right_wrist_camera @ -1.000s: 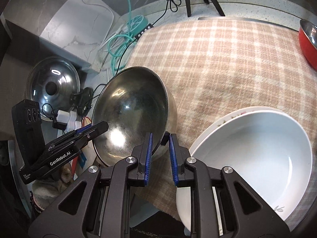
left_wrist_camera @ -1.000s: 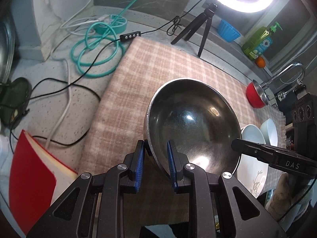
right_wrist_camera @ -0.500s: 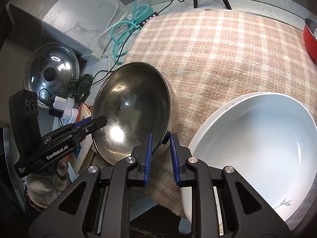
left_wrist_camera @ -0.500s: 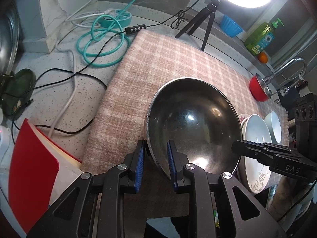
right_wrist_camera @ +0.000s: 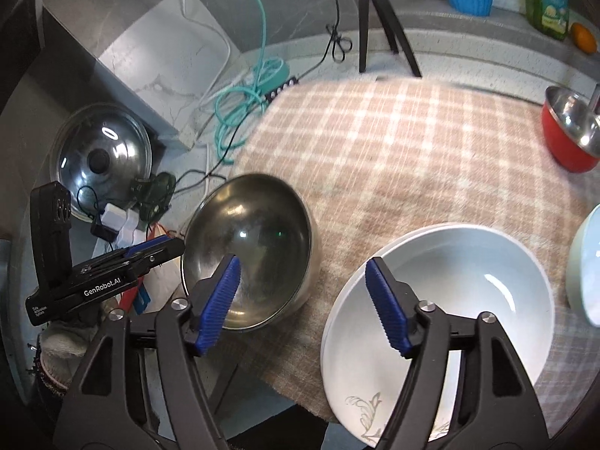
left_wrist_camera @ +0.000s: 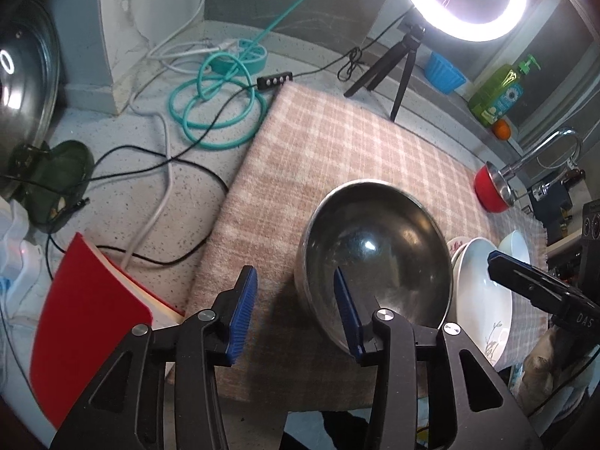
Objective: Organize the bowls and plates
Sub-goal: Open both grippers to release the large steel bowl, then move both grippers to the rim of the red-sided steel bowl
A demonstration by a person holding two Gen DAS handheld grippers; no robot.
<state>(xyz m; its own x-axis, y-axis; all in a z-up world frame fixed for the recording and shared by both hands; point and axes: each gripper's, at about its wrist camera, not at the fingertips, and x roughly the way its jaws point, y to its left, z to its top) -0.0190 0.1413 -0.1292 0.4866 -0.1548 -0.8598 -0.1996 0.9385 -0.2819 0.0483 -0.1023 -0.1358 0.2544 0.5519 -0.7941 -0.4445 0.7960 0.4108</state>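
Our left gripper (left_wrist_camera: 296, 311) has its fingers spread wide, holding nothing; one blue pad sits over the near rim of the steel bowl (left_wrist_camera: 375, 262), whether touching we cannot tell. Our right gripper (right_wrist_camera: 307, 303) is equally wide apart and empty, its fingers poised between that steel bowl (right_wrist_camera: 255, 247) and the white bowl (right_wrist_camera: 450, 292). The steel bowl rests on the checked cloth (left_wrist_camera: 337, 150) near the front edge of the tabletop (left_wrist_camera: 131, 172), just beside the white bowl (left_wrist_camera: 480, 292). A red bowl (right_wrist_camera: 570, 135) stands well apart toward the cloth's far right corner, by the faucet (left_wrist_camera: 543, 153)
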